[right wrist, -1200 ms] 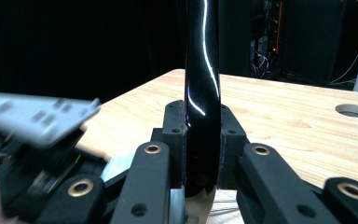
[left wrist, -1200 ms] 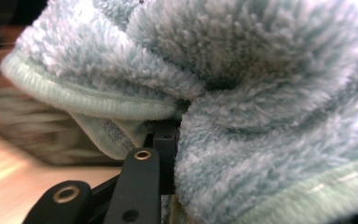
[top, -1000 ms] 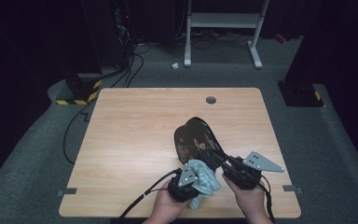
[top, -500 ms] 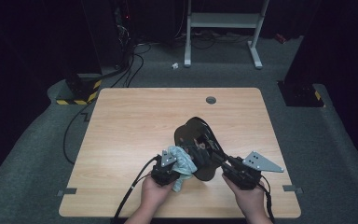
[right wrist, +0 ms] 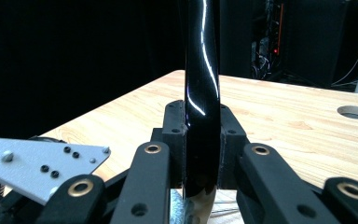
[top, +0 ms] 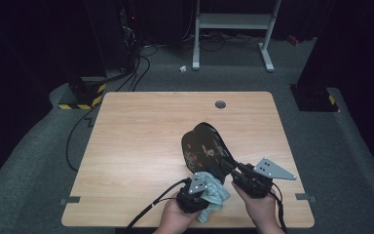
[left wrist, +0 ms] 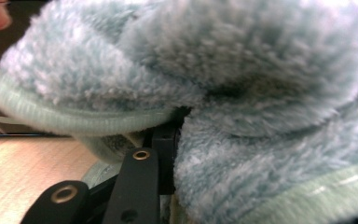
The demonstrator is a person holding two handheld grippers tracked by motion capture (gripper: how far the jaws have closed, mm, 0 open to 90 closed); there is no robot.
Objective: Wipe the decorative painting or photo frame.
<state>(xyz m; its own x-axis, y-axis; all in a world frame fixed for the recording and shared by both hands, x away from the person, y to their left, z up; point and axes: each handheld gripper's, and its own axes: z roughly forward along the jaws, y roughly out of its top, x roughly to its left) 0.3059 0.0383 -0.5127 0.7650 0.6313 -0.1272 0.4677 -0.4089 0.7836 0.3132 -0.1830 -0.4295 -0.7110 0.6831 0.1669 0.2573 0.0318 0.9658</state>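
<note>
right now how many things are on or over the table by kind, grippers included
grippers: 2, left gripper and right gripper
black lacquered dish: 1
light blue fluffy cloth: 1
total: 4

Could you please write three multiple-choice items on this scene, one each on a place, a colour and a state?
1. Where on the table is the black lacquered tray?
A. far left corner
B. near edge, right of the middle
C. over the round hole

2. What colour is the fluffy cloth?
A. pale blue-green
B. red
C. yellow

3. How is the right gripper?
A. open above the tray
B. lying on the table
C. shut on the tray's rim

Key: 1 B, the high view shows the tray towards the near right; 2 A, the left gripper view shows pale blue-green pile; 3 C, the right gripper view shows both jaws pressed against the glossy black rim.
</note>
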